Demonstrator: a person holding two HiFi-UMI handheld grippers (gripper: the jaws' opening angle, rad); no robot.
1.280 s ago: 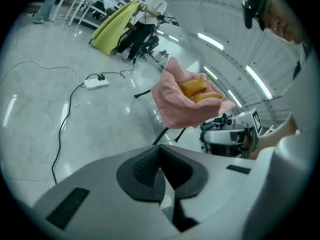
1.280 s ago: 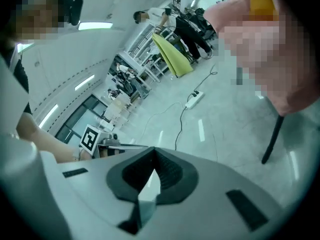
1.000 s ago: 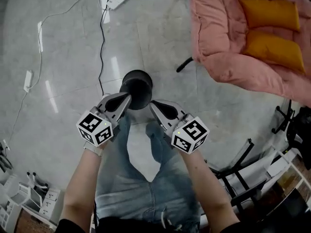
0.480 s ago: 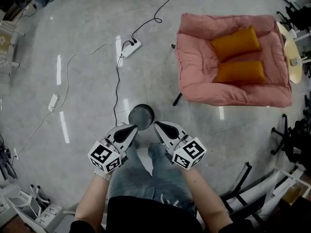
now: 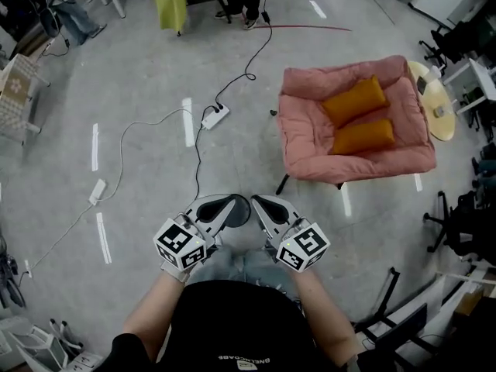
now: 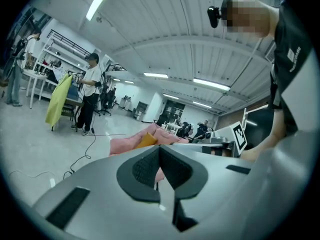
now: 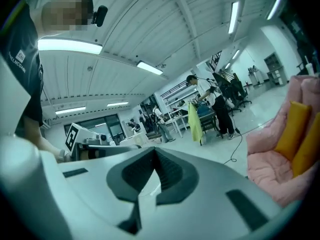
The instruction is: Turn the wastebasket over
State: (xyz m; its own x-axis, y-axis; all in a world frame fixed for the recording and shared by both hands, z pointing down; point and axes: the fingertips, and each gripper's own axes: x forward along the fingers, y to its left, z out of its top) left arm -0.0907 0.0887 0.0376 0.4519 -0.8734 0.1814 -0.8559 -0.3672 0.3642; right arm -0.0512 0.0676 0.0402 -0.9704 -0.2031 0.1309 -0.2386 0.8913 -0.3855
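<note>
Left tool (image 6: 159, 151), right tool (image 7: 154, 154): ribbed pads (image 6: 144, 168) together

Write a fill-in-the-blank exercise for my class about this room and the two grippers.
The left gripper and the right gripper both have their jaws ___.
The pink armchair holds ___ orange cushions.
The power strip on the floor is coloured ___.
Missing words: shut, two, white.

I see a pink chair (image 5: 306, 142), two orange cushions (image 5: 355, 101) on it, a white power strip (image 5: 215, 117) on the floor nearby, a yellow cloth (image 5: 170, 2) hanging beyond
</note>
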